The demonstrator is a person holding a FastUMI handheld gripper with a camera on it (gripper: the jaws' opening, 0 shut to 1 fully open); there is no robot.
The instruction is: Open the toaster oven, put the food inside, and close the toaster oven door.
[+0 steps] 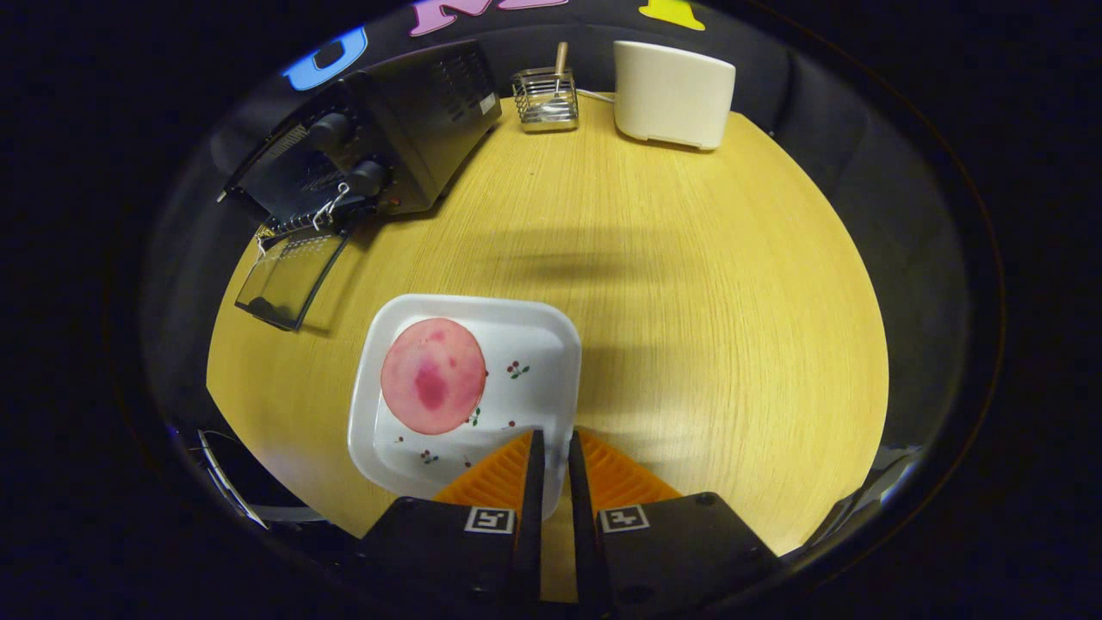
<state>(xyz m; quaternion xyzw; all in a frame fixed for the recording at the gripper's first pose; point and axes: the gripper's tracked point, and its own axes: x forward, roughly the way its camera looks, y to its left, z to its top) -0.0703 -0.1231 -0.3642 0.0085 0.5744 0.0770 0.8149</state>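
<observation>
Our gripper (551, 448) hangs above the near side of a round wooden table (689, 258), its two ridged, wedge-shaped fingers nearly closed, with only a narrow slit between them and nothing held. Their tips sit over the near right corner of a white square plate (525, 344); we cannot tell whether they touch it. This plate is glossy, with rounded corners and small cherry motifs, and carries the food (433, 376): a flat, round, pink slice with a darker red blotch, lying toward the plate's far left.

Beyond the plate, at the table's far left, stands the toaster oven (405, 129), a black metal box with two round knobs. Its glass door (288, 280) is folded down toward us, so we judge the opening step done and the food ready to be moved in.

Farther back are a small wire basket (545, 102) and a smooth cream appliance (671, 93).
</observation>
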